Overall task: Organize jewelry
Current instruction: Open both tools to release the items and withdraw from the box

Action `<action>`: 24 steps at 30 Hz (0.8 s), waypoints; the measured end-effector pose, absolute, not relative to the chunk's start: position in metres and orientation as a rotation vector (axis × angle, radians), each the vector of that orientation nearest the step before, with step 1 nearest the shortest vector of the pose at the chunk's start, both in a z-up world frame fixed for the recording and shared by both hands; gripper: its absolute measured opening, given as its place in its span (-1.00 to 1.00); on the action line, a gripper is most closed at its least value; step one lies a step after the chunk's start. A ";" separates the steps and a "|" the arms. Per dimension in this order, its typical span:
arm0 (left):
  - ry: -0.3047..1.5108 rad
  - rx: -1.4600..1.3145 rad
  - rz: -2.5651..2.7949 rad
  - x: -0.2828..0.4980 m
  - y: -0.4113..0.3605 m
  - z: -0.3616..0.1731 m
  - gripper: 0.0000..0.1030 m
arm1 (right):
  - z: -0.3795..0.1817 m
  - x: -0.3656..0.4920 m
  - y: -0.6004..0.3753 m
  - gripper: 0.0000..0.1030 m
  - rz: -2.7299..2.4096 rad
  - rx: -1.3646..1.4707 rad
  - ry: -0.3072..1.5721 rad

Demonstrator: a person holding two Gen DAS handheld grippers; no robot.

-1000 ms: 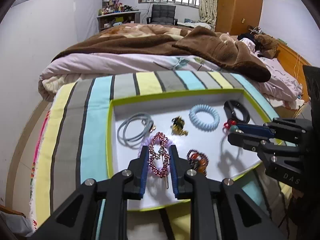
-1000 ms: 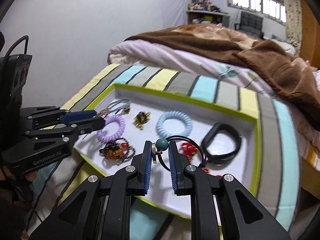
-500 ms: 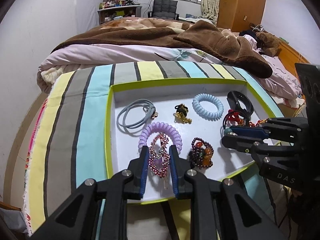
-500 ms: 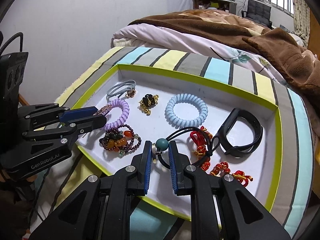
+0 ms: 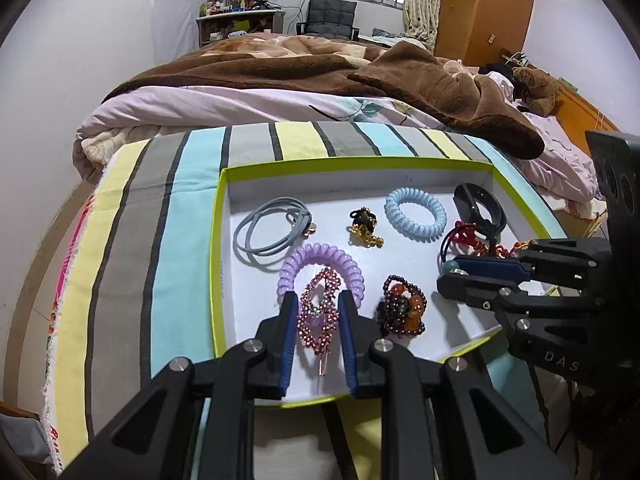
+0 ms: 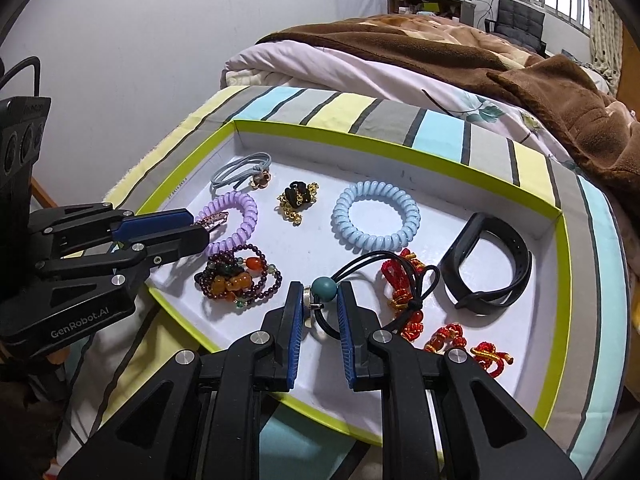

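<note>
- Left gripper (image 5: 316, 320): jaws clamped on pink clip (image 5: 318, 314), poised above purple coil (image 5: 320, 268) at tray's (image 5: 216, 264) near left, likely seeking a clear spot.
- Right gripper (image 6: 320, 308): jaws clamped on teal-bead tie (image 6: 324, 289), over near edge, beside red cords (image 6: 404, 292).

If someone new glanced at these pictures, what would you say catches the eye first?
Probably the white tray with its lime-green rim on the striped cloth, strewn with jewelry. The left tool grips a pink beaded hair clip over the purple coil hair tie, while the right tool pinches a black cord with a teal bead beside the red beaded bracelet.
</note>
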State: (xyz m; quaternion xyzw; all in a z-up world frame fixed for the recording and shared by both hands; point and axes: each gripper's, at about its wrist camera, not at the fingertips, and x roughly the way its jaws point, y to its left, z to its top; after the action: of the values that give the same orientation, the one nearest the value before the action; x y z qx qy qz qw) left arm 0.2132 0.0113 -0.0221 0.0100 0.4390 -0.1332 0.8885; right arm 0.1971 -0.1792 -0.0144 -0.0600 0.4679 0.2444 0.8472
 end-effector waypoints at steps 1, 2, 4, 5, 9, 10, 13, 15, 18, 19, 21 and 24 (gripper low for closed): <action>0.913 0.020 -0.277 0.213 0.011 -0.022 -0.59 | -0.014 0.197 -0.179 -0.67 0.515 -0.127 0.987; 0.913 0.021 -0.277 0.213 0.011 -0.022 -0.59 | -0.014 0.197 -0.180 -0.67 0.514 -0.127 0.987; 0.911 0.020 -0.276 0.213 0.011 -0.022 -0.56 | -0.014 0.197 -0.179 -0.67 0.513 -0.130 0.985; 0.912 0.019 -0.278 0.213 0.011 -0.022 -0.54 | -0.014 0.198 -0.179 -0.67 0.510 -0.134 0.984; 0.915 0.021 -0.274 0.214 0.011 -0.023 -0.43 | -0.014 0.196 -0.179 -0.66 0.508 -0.133 0.977; 0.915 0.020 -0.273 0.214 0.011 -0.022 -0.42 | -0.013 0.195 -0.179 -0.66 0.503 -0.135 0.974; 0.911 0.019 -0.266 0.214 0.011 -0.022 -0.29 | -0.012 0.194 -0.181 -0.65 0.489 -0.132 0.965; 0.906 0.016 -0.256 0.214 0.011 -0.020 -0.22 | -0.011 0.193 -0.182 -0.52 0.485 -0.127 0.965; 0.905 0.012 -0.249 0.213 0.012 -0.019 -0.22 | -0.009 0.192 -0.183 -0.23 0.482 -0.116 0.959; 0.906 0.014 -0.248 0.212 0.012 -0.019 -0.22 | -0.008 0.191 -0.183 -0.23 0.482 -0.115 0.956; 0.906 0.020 -0.237 0.211 0.012 -0.017 -0.21 | -0.007 0.190 -0.183 -0.23 0.482 -0.116 0.954; 0.896 0.017 -0.211 0.208 0.013 -0.013 -0.17 | -0.004 0.186 -0.183 -0.23 0.476 -0.122 0.946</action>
State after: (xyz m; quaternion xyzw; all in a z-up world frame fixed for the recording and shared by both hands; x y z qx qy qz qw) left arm 0.2080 0.0134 -0.0135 0.0083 0.4325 -0.1020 0.8958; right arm 0.1862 -0.1831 -0.0041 -0.0583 0.4509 0.2271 0.8613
